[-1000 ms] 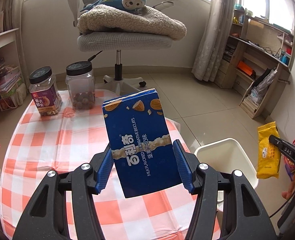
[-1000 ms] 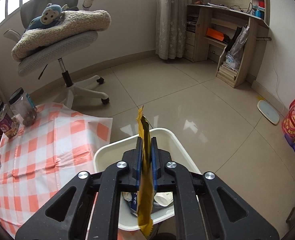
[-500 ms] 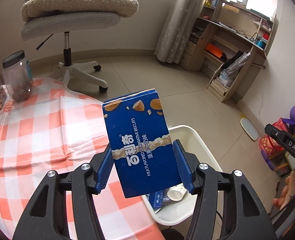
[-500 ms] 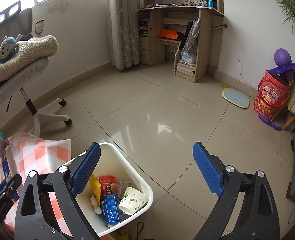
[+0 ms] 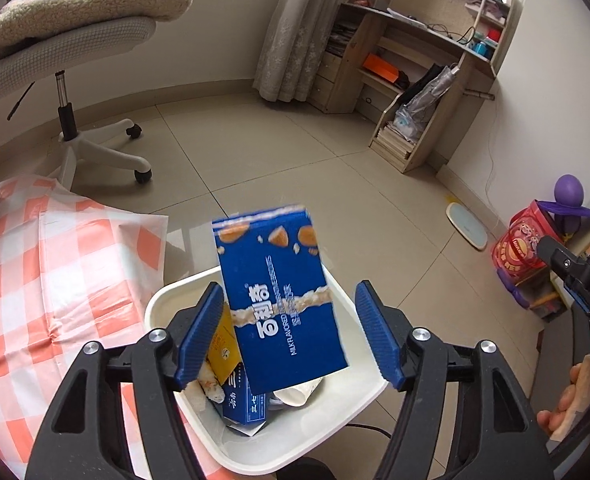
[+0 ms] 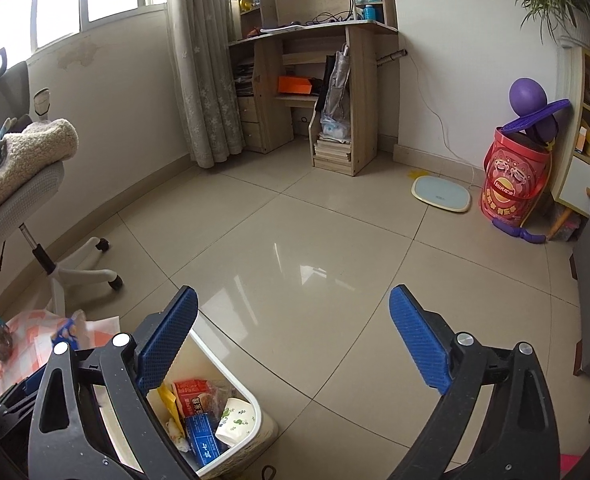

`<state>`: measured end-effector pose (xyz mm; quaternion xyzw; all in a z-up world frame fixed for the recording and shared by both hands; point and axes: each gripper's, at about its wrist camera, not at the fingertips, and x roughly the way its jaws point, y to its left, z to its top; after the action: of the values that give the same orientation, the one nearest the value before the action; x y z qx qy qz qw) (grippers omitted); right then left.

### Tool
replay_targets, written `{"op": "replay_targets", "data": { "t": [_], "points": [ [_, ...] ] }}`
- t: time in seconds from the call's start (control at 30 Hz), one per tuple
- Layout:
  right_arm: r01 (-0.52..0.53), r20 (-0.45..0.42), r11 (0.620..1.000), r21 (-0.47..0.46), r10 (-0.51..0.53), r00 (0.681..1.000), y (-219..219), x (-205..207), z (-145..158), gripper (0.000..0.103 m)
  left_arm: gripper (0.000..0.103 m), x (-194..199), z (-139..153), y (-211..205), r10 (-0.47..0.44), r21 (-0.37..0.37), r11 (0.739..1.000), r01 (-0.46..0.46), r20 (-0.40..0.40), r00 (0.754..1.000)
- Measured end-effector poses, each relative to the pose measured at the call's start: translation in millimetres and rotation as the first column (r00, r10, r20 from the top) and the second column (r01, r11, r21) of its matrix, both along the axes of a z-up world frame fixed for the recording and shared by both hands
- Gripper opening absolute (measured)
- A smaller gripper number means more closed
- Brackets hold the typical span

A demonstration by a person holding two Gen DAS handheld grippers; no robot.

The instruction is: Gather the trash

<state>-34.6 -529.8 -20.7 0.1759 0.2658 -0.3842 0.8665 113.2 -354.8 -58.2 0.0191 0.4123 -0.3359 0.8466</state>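
Observation:
My left gripper (image 5: 289,334) is open above the white trash bin (image 5: 359,400). The blue biscuit box (image 5: 281,300) is between its fingers, blurred, touching neither pad clearly, tilted over the bin. The bin holds a yellow wrapper (image 5: 223,350), a small blue box (image 5: 247,400) and a paper cup (image 6: 235,420). My right gripper (image 6: 291,340) is open and empty, to the right of the bin (image 6: 255,412), over bare floor. It also shows at the right edge of the left wrist view (image 5: 575,276).
A table with a red-checked cloth (image 5: 47,280) stands left of the bin. A white office chair (image 5: 75,80) with a blanket is behind it. A wooden desk (image 6: 315,80), a red tin (image 6: 515,184) and a bathroom scale (image 6: 441,194) stand along the walls.
My left gripper has swung right over the bin and opened, letting go of the blue box. My right gripper dropped the yellow wrapper into the bin and stays open.

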Motion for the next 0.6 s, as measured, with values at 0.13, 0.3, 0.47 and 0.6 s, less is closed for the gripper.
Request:
{"op": "replay_targets", "data": {
  "t": [0.13, 0.3, 0.47, 0.6],
  "points": [
    [0.003, 0.011, 1.0, -0.031, -0.003, 1.0, 8, -5, 6, 0.093, 0.083, -7, 7, 6, -0.005, -0.005, 1.0, 0.005, 0.022, 1.0],
    [-0.012, 0.041, 0.996, -0.091, 0.016, 0.999, 33, -12, 19, 0.093, 0.093, -21, 23, 35, 0.072, 0.023, 0.997, -0.075, 0.136, 0.988],
    [-0.077, 0.054, 0.985, -0.155, 0.087, 0.995, 73, -13, 30, 0.096, 0.096, -40, 44, 84, 0.191, 0.025, 0.978, -0.207, 0.293, 0.937],
    [-0.158, 0.08, 0.977, -0.147, 0.171, 0.982, 107, -11, 34, 0.096, 0.096, -53, 58, 123, 0.31, 0.039, 0.937, -0.347, 0.369, 0.876]
  ]
}}
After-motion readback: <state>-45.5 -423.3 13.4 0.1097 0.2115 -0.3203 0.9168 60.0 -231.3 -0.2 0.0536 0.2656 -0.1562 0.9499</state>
